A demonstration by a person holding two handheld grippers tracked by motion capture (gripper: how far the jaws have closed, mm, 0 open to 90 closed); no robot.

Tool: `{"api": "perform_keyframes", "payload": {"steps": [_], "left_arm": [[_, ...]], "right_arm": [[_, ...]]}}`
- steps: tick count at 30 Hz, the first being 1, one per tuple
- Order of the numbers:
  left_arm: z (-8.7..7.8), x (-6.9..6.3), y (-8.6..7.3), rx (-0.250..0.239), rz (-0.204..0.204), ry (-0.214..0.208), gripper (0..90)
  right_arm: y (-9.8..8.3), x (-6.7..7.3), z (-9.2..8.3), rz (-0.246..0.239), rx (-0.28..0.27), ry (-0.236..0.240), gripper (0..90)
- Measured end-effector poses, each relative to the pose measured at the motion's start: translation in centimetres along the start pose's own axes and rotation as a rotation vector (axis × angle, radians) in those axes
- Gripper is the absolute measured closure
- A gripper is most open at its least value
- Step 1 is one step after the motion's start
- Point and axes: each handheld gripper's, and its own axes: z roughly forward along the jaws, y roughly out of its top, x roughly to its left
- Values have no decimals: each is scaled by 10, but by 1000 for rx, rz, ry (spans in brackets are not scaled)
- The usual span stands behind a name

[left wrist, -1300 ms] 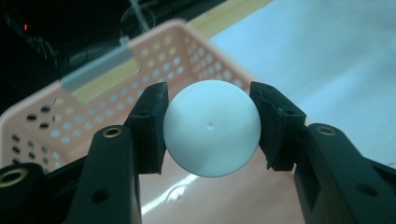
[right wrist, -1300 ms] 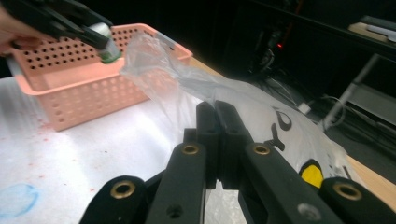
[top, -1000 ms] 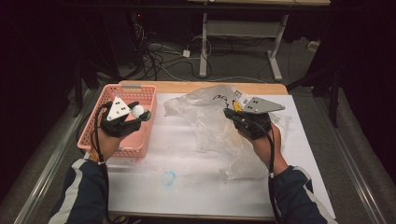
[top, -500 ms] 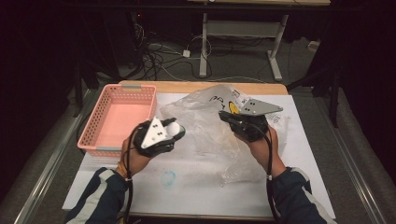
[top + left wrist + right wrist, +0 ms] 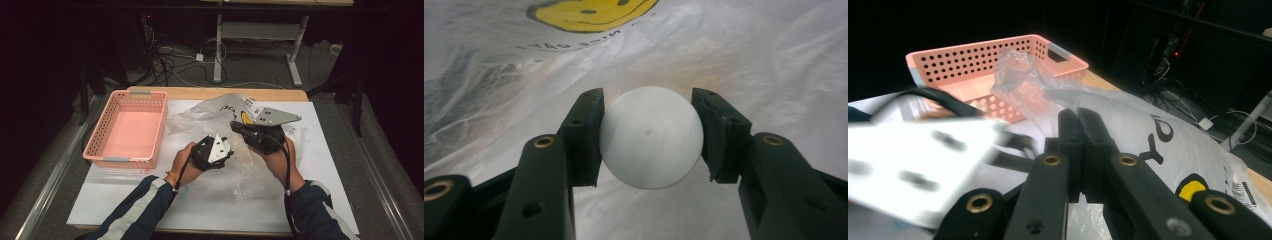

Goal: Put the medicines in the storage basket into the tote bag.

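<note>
A white ball (image 5: 651, 136) sits clamped between the two black jaws of my left gripper (image 5: 649, 135), with the clear plastic bag (image 5: 734, 55) and its yellow smiley print (image 5: 589, 10) close behind it. In the high view my left gripper (image 5: 212, 150) is at the bag's (image 5: 215, 112) open side in the middle of the table. My right gripper (image 5: 1079, 122) is shut on a pinched fold of the bag's film (image 5: 1020, 75), lifting its edge. In the high view the right gripper (image 5: 250, 132) is just right of the left one.
A pink perforated basket (image 5: 129, 129) stands at the table's left, seen also beyond the bag in the right gripper view as the basket (image 5: 973, 55). White paper (image 5: 200, 205) covers the wooden table. Desk legs and cables (image 5: 215, 55) lie on the floor beyond the far edge.
My left gripper has travelled right and down from over the pink basket to the bag's opening, carrying the white ball. The right gripper has kept its hold on the bag.
</note>
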Motion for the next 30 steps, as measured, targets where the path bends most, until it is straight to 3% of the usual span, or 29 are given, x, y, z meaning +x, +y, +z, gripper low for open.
{"api": "perform_keyframes", "payload": {"steps": [1,5,7,11,14,17,20,22,24,25,27,30], "left_arm": [[5,1,0,14,19,36,484],[23,13,-2,-37,-105,1,483],[28,15,-1,-32,-130,-2,483],[43,18,2,0,-117,-12,482],[53,17,0,5,-149,-7,480],[58,20,-2,23,-120,-35,476],[53,20,0,4,-140,-19,400],[45,21,0,-36,-148,-34,401],[38,18,0,-84,-188,-6,400],[33,18,-1,-73,-167,-5,400],[24,14,-1,-77,-163,22,397],[10,10,-2,-85,-123,7,397]], "right_arm": [[0,1,0,1,0,3,900],[0,1,0,2,1,10,900],[0,1,0,6,3,11,900],[-1,0,2,8,11,11,900],[-2,-1,3,5,21,7,900],[-3,-2,4,8,25,5,900],[-5,-4,4,10,31,-3,900],[-6,-7,5,13,35,-10,900],[-7,-9,5,16,38,-19,900],[-8,-11,4,21,43,-27,900],[-9,-13,4,25,46,-35,900],[-9,-14,5,23,50,-35,900]]}}
